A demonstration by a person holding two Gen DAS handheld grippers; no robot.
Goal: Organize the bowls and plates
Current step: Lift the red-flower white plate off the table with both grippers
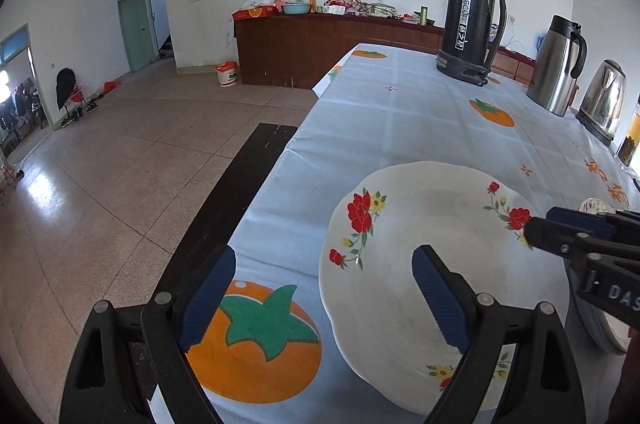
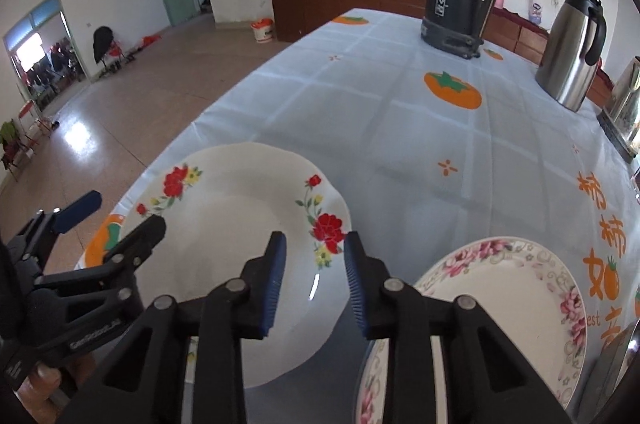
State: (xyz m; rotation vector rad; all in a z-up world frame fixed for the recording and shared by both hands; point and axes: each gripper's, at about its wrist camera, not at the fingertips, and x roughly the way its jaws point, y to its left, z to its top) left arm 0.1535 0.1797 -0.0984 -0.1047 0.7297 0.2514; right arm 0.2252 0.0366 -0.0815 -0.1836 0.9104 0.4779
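White flowered plate (image 2: 240, 224) lies flat; roughly round.

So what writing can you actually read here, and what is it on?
"DAS", cut off at the picture's edge: on the right claw.
"柿柿如", in orange: on the tablecloth.
"est", partly hidden: also on the tablecloth.
Label on the black flask: too blurred to read for sure.
Print on the left claw: too small to read.
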